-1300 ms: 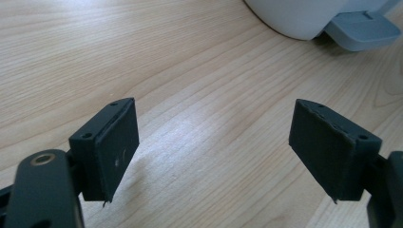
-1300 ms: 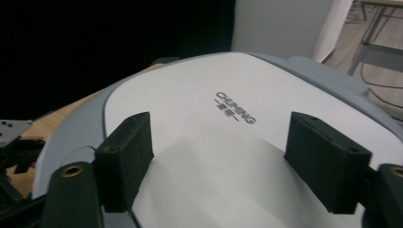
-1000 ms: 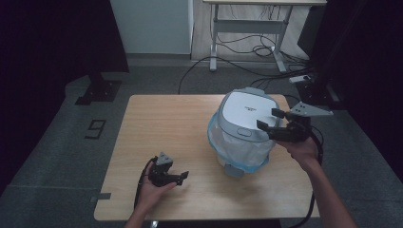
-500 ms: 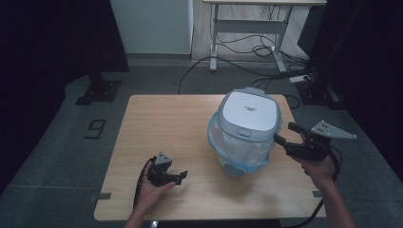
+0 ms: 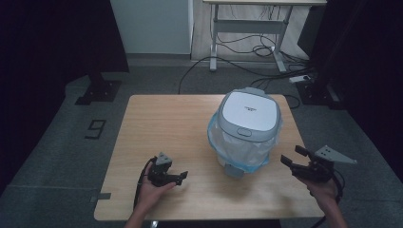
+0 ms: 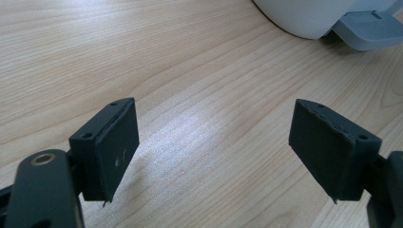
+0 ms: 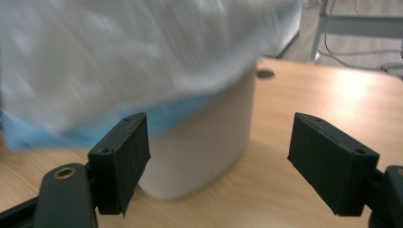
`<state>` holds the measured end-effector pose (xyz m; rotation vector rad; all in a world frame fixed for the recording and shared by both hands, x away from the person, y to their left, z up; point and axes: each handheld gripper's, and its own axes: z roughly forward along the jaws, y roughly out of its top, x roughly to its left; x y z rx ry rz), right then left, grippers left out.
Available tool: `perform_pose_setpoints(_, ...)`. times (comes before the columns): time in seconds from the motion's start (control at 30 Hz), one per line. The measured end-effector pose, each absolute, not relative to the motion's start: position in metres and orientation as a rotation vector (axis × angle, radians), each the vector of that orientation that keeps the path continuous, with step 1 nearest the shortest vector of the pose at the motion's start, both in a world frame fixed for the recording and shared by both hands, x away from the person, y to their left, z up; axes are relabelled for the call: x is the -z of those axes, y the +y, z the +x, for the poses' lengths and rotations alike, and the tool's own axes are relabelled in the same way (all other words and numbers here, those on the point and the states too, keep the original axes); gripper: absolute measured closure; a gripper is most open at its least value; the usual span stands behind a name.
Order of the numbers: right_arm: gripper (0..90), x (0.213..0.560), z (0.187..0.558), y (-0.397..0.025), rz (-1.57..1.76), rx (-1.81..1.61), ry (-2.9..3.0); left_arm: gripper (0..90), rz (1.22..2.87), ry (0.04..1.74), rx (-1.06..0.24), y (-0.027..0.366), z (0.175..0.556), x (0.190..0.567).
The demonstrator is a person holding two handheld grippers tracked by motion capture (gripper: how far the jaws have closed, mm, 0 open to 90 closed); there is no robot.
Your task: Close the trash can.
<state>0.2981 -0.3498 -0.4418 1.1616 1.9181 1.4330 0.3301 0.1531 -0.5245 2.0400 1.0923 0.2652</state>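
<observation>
A small white pedal bin with a grey lid stands on the right half of the wooden table; a clear and blue liner bag hangs over its rim. Its grey pedal faces the table's near side. My left gripper rests open near the front edge, left of the bin, jaws apart over bare wood. My right gripper is open, low beside the bin's right side, with the bin body and bag close in front.
A desk frame and cables stand on the floor behind the table. A dark stand base sits at the back left. The table's left half is bare wood.
My right gripper has come away from the bin's lid, dropping down and toward the near right corner of the table. The left gripper has stayed put.
</observation>
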Motion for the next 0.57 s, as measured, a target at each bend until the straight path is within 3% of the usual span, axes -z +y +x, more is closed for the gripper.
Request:
perform_pose_setpoints(0.33,21.4,0.502,0.304,-0.37,1.329,-1.354,1.948,17.2,2.046,1.093,-0.264,0.152,0.33,0.525)
perform_pose_setpoints(0.57,21.4,0.5,0.305,-0.373,1.334,-1.353,1.94,17.2,2.048,1.089,-0.269,0.151,0.33,0.525)
